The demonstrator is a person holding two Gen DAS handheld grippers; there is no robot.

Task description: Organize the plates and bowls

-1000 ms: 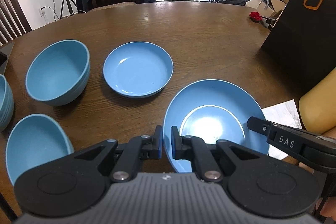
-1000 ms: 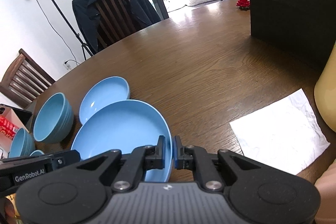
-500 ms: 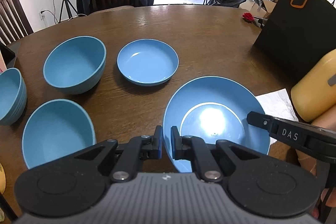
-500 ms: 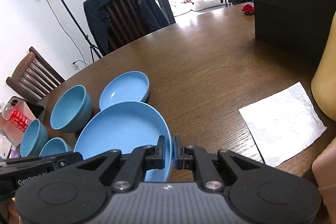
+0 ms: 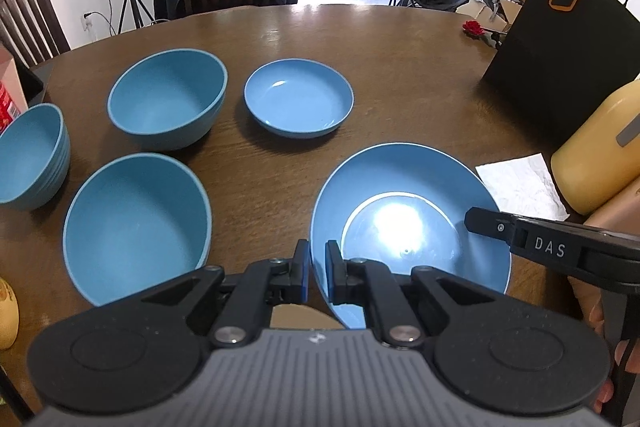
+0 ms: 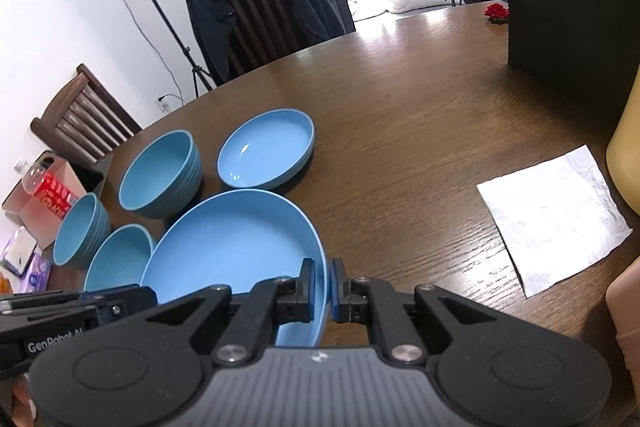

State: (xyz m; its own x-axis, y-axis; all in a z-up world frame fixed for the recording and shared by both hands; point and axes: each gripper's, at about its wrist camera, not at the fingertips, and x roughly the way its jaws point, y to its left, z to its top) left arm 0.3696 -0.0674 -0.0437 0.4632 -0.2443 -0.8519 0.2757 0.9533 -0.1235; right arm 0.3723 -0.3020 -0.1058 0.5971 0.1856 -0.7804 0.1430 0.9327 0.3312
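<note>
On the far left of the brown table (image 5: 400,67) sits a stack of small blue bowls (image 5: 30,155); next to it are 2 more blue bowls, the near bowl (image 5: 136,227) close to the camera and the far bowl (image 5: 168,103) behind it, just apart; then comes a small blue plate (image 5: 299,103), lying flat; in front & to the right is the big blue plate (image 5: 408,219), tilted, w/ light shining in its middle; the left gripper (image 5: 317,267) is pinched tight on its near-left rim; the right gripper (image 6: 322,287) is pinched tight on the rim of the same plate, on the other side, so both tongs hold 1 plate; right of that lies a white paper napkin (image 5: 520,183) on the wood; then a yellow bottle (image 5: 596,155); behind it stands a black bag (image 5: 560,39) w/ an orange tag; a tiny red flower (image 5: 473,27) lies near the bag.
</note>
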